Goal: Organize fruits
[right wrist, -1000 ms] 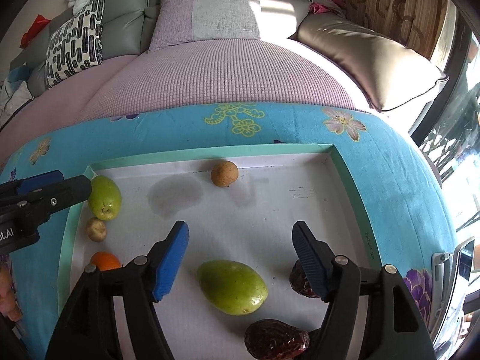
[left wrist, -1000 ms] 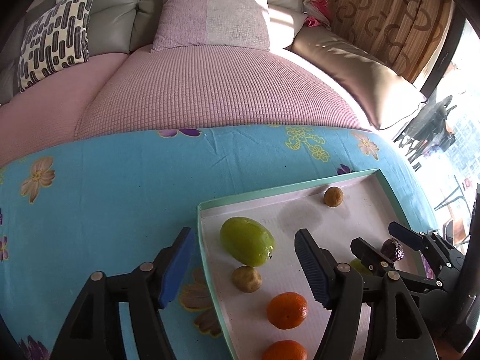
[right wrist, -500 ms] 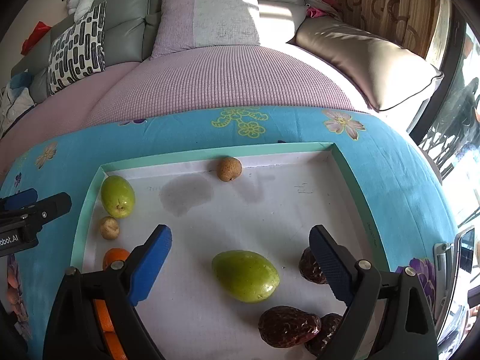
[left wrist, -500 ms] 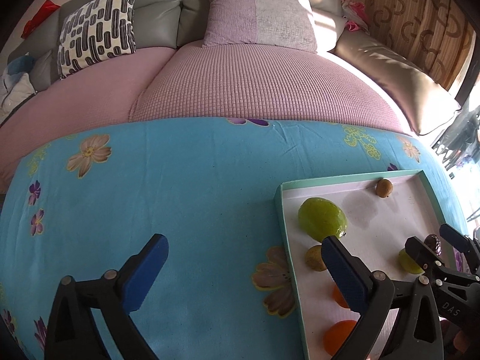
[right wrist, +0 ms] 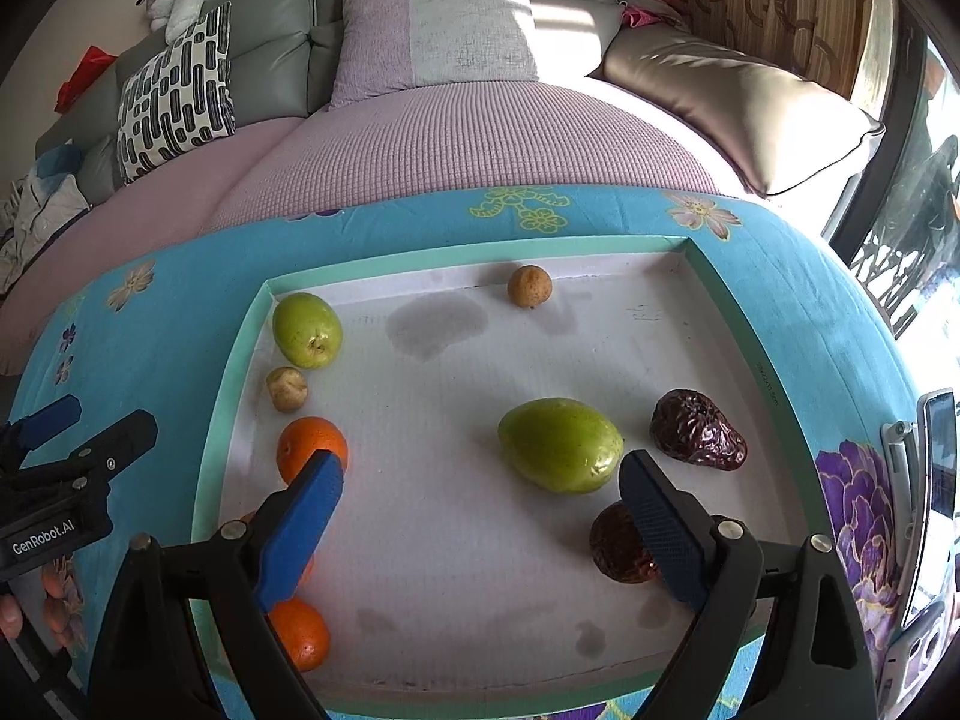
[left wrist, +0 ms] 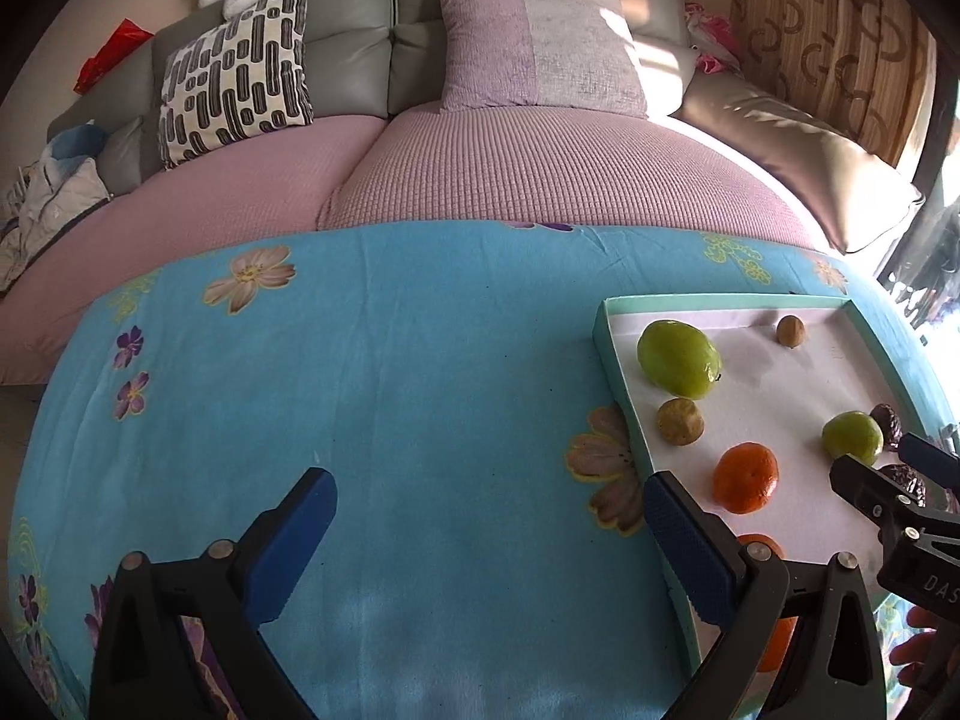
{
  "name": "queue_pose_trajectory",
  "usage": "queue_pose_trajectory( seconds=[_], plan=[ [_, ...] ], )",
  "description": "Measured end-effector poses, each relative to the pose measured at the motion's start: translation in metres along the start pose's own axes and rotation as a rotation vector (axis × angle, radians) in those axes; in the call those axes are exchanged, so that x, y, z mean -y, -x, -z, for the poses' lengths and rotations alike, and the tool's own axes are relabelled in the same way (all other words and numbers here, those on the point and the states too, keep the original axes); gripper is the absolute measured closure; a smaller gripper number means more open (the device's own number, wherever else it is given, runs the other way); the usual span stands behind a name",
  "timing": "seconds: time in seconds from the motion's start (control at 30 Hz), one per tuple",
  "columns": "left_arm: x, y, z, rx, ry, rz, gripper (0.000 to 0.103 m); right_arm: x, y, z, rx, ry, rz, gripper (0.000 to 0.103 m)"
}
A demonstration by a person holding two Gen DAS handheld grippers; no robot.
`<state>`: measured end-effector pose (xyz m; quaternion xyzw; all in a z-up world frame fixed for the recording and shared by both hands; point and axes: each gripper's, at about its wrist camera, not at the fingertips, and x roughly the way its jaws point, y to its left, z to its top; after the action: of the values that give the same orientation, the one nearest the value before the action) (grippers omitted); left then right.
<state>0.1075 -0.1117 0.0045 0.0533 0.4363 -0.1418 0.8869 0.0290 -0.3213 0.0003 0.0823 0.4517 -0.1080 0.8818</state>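
Observation:
A white tray with a mint-green rim (right wrist: 240, 384) (left wrist: 612, 354) lies on the blue flowered cloth. In it are two green fruits (right wrist: 561, 445) (right wrist: 307, 330), oranges (right wrist: 312, 447) (right wrist: 300, 639), two small tan fruits (right wrist: 529, 285) (right wrist: 287, 389) and dark wrinkled fruits (right wrist: 699, 429) (right wrist: 618, 552). My right gripper (right wrist: 480, 501) is open above the tray's near half, holding nothing. My left gripper (left wrist: 489, 519) is open over bare cloth left of the tray, its right finger (left wrist: 684, 534) at the tray's rim.
A pink-covered sofa (left wrist: 540, 174) with cushions (left wrist: 237, 81) runs behind the table. A phone (right wrist: 933, 480) lies on the cloth at the right edge. The blue cloth (left wrist: 360, 390) spreads wide to the tray's left.
Both grippers have pulled back and up from the tray. The left one has swung leftwards off the tray, over bare cloth. Both opened wider.

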Motion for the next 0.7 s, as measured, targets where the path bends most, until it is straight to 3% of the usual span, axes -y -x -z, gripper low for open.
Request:
queue_pose_trajectory(
  seconds=[0.27, 0.4, 0.57, 0.7],
  plan=[
    [-0.013, 0.027, 0.026, 0.054, 0.006, -0.09, 0.0, -0.013, 0.021, 0.013, 0.014, 0.031, 0.017, 0.009],
    [-0.018, 0.036, 0.04, 0.058, 0.012, -0.081, 0.0, -0.017, 0.031, 0.021, 0.019, 0.031, 0.011, 0.009],
    [-0.024, 0.051, 0.05, 0.045, 0.032, -0.183, 0.0, -0.022, 0.048, 0.031, 0.026, 0.032, 0.013, 0.009],
    [-0.026, 0.066, 0.058, 0.041, 0.023, -0.182, 0.0, -0.026, 0.066, 0.039, 0.039, 0.035, 0.017, 0.009]
  ],
)
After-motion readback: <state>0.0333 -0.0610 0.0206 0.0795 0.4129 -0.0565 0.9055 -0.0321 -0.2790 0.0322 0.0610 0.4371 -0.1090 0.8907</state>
